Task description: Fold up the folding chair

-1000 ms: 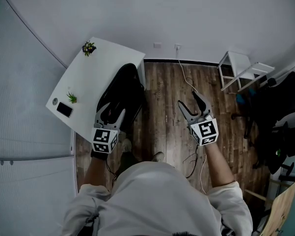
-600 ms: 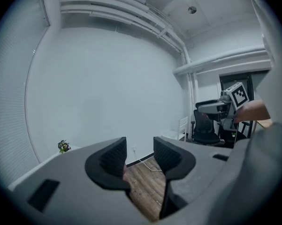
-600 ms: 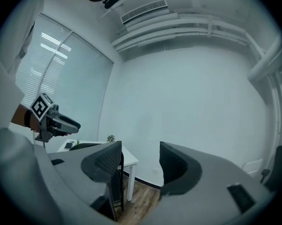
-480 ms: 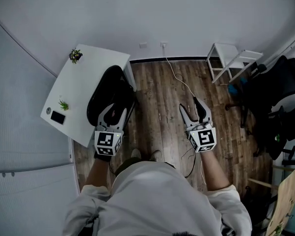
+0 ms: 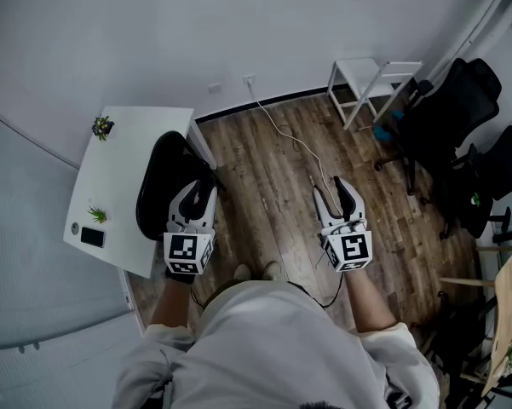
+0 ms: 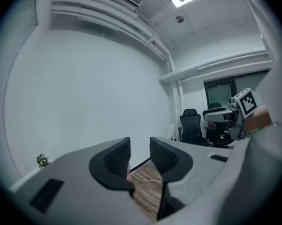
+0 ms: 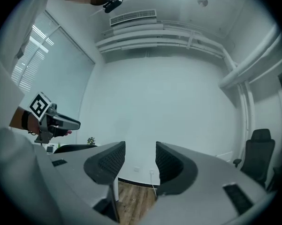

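left gripper [image 5: 195, 196], closing empty, across half-hidden folding chair [image 5: 159, 175]

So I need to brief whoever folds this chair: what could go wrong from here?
1. The chair stands close against the table, which carries a phone and small plants. Swinging the frame shut could bump the table and knock them off.
2. A cable lies loose across the floor toward the person's feet. Stepping round the chair might snag it.
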Demonstrator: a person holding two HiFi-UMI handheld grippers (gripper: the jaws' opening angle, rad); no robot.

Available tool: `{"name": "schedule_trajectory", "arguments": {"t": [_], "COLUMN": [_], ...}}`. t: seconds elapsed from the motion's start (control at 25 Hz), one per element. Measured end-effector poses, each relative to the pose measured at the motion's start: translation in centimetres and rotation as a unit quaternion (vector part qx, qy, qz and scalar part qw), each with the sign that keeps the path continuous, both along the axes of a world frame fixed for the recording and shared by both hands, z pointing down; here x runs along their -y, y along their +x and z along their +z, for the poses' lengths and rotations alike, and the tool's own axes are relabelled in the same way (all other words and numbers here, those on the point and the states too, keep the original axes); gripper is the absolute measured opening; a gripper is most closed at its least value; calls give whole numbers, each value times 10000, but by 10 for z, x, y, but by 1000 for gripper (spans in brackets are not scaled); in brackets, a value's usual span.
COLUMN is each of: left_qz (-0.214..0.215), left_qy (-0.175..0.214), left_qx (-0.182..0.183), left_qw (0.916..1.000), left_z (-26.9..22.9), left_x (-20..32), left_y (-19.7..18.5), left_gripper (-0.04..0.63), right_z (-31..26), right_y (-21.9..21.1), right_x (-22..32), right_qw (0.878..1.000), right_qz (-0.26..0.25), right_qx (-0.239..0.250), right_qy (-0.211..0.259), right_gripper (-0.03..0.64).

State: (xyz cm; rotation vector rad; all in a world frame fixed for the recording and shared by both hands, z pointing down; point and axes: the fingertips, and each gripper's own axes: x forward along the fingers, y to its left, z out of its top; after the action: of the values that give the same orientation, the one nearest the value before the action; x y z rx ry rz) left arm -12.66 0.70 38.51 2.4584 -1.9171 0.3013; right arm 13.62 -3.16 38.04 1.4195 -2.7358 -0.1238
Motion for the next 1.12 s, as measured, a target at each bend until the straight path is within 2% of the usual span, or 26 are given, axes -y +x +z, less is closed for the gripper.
{"name": "schedule_trajectory", "arguments": {"t": [0.08, 0.2, 0.28, 0.56, 0.84, 1.12], "left_qz": [75, 165, 206, 170, 536, 634], "left_qy": [54, 109, 143, 246, 230, 215], "left_qx": [-27, -58, -57, -54, 49, 23], "left_qw": [10000, 9998, 9997, 9995, 9983, 9978], "left_z": [-4, -7, -9, -13, -7, -8], "left_x": [3, 4, 4, 0, -9, -9], "left_y": [5, 12, 16, 22, 46, 59], "left_gripper": [124, 84, 75, 16, 8, 8], "right_z": [-2, -5, -8, -13, -11, -7], "right_y": [7, 14, 18, 32, 44, 51], "right_x": [-4, -11, -13, -22, -26, -32], "right_qw": [9998, 9993, 9988, 9966, 9932, 9936], "right_qz": [172, 365, 470, 795, 1142, 1114], "right_qx": [41, 92, 104, 73, 63, -12], "right_qy": [18, 61, 88, 195, 229, 193], "right_gripper": [205, 150, 138, 61, 21, 18]}}
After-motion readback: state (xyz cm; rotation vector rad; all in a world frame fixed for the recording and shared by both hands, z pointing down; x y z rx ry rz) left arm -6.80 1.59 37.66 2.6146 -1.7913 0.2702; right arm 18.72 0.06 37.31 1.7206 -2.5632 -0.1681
